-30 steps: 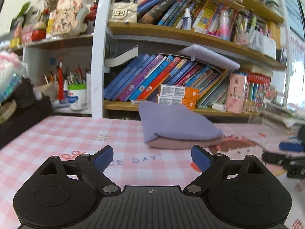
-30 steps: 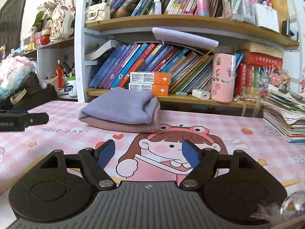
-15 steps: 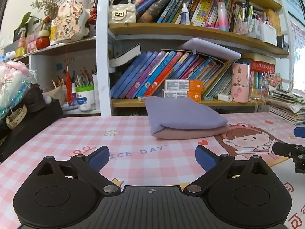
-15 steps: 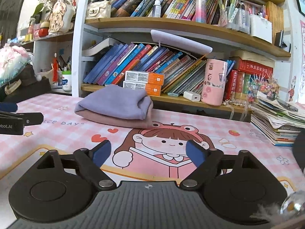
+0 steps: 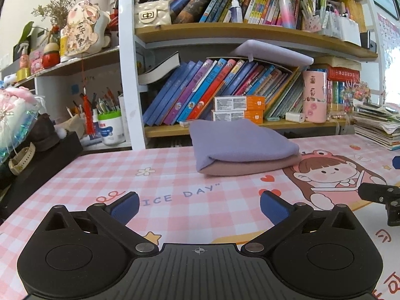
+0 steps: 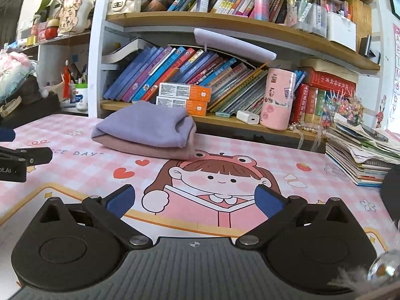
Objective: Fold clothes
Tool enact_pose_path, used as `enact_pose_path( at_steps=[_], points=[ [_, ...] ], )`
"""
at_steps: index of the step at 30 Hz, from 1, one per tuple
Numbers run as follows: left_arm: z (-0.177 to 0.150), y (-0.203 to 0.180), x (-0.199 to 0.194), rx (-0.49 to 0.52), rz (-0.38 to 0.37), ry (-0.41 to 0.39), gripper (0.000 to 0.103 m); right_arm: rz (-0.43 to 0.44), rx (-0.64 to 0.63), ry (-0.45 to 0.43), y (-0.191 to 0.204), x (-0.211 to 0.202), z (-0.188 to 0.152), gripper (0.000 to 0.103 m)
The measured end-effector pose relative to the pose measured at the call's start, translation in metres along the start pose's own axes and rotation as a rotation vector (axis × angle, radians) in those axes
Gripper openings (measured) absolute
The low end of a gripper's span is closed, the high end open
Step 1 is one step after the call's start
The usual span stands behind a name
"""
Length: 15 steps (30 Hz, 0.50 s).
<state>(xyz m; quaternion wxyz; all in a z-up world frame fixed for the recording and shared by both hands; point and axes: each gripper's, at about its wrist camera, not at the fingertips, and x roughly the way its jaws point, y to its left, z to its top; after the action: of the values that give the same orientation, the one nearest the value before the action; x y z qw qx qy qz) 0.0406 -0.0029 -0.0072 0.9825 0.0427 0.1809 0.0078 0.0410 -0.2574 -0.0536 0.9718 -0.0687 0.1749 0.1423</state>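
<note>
A folded garment (image 5: 240, 147), lilac on top with a dusty-pink layer beneath, lies on the pink checked desk mat (image 5: 100, 175) near the bookshelf. In the right wrist view the folded garment (image 6: 147, 130) sits at the far left of centre. My left gripper (image 5: 198, 208) hovers over the mat short of it, jaws opening wide, nothing between them. My right gripper (image 6: 195, 200) hangs above the cartoon girl print, jaws also opening, nothing between them. Each gripper shows at the edge of the other's view: the left gripper (image 6: 22, 161), the right gripper (image 5: 382, 195).
A bookshelf (image 5: 225, 32) packed with books rises right behind the garment. A pink tumbler (image 6: 277, 97) stands on its low shelf. A stack of magazines (image 6: 362, 150) fills the right edge. A black box with a watch (image 5: 37, 160) borders the left.
The blue pads of both grippers have spread wider apart. The folded garment has stayed where it was on the mat.
</note>
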Motion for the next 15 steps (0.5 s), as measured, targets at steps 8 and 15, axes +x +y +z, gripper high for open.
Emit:
enact_pose_path(
  at_steps=[8,15],
  points=[
    [0.0004,-0.0001,0.0012,0.001,-0.009,0.008,0.103,-0.012,0.015,-0.008,-0.0024,-0.001,-0.0004,0.103],
    [0.0004,-0.0009,0.0026,0.004,-0.012,0.018,0.103,-0.014,0.019,-0.014,-0.0035,-0.0016,-0.0005,0.103]
  ],
)
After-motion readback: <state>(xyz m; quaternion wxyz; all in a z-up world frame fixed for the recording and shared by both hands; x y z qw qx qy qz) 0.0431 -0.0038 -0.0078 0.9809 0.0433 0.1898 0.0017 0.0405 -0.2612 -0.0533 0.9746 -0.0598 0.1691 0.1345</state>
